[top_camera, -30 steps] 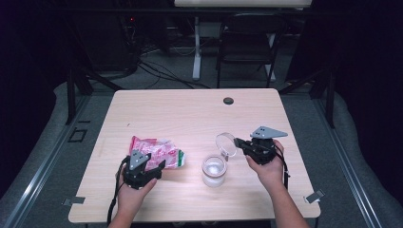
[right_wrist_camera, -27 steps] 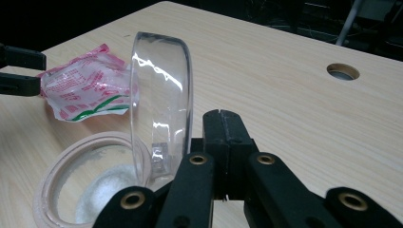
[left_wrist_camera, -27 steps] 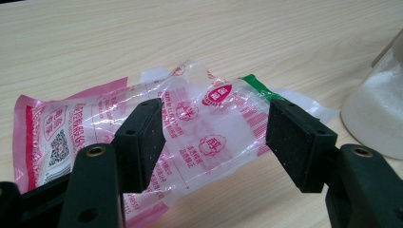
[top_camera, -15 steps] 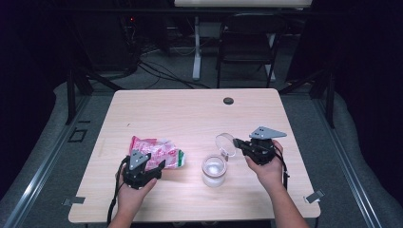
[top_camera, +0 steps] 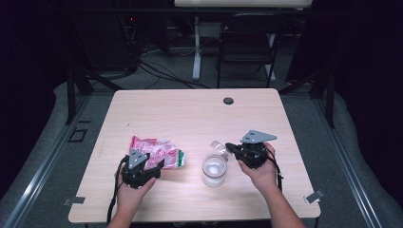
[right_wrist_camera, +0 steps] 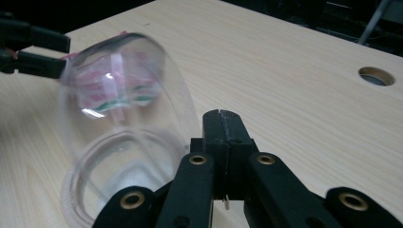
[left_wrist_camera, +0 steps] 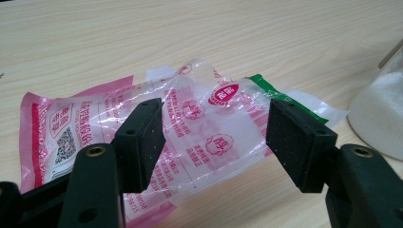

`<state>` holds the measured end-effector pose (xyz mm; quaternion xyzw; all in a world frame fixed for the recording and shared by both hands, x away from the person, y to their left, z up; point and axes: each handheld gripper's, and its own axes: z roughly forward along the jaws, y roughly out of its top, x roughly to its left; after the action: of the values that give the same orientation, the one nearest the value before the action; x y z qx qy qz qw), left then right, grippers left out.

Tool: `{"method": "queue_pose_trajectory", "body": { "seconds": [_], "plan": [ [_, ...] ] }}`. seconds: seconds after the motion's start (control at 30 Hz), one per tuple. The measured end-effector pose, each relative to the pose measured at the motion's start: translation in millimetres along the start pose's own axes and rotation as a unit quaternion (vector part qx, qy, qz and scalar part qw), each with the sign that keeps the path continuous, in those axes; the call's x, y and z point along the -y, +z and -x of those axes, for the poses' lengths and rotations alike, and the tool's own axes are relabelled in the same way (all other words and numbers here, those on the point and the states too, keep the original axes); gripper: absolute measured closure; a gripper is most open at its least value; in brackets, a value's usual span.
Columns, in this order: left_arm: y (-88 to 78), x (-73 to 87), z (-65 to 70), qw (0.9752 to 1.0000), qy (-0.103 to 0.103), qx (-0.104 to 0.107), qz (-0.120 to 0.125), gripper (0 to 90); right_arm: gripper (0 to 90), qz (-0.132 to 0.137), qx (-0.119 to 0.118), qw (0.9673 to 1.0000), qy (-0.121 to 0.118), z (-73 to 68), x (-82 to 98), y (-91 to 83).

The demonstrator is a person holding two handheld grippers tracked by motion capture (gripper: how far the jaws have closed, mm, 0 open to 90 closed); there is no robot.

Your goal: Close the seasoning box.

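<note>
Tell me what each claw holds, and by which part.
Right claw: clear lid, pinched at its rim. Left claw: nothing; open over the pink bag.

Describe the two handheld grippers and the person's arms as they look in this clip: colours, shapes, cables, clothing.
Both tools are black. The left gripper has two flat rectangular jaws on arms fixed with brass-coloured rivets; a black cable trails from it in the high view. The right gripper has the same black arms and brass rivets, and carries a grey three-cornered plate on top. The forearms are bare, with no sleeves or gloves in view.
</note>
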<state>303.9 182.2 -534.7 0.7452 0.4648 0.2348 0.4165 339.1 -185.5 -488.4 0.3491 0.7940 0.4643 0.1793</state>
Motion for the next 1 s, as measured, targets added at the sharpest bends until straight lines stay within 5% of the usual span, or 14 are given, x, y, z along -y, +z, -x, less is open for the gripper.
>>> {"method": "queue_pose_trajectory", "body": {
  "seconds": [0.2,0.63,1.0],
  "plan": [
    [0.3,0.0,-0.4,1.0,0.0,-0.002,0.0,37.4,90.0,-0.018,-0.016,0.9995,-0.019,-13.6,2.8,11.3],
    [-1.4,-0.9,-3.0,1.0,-0.006,-0.005,0.001,37.6,88.0,-0.006,-0.03,0.9993,-0.022,-20.0,0.0,10.5],
    [-3.3,-4.1,-8.4,0.9999,-0.013,-0.007,0.005,39.0,69.4,0.004,-0.025,0.9993,-0.028,-22.4,-5.1,2.6]
  ]
}}
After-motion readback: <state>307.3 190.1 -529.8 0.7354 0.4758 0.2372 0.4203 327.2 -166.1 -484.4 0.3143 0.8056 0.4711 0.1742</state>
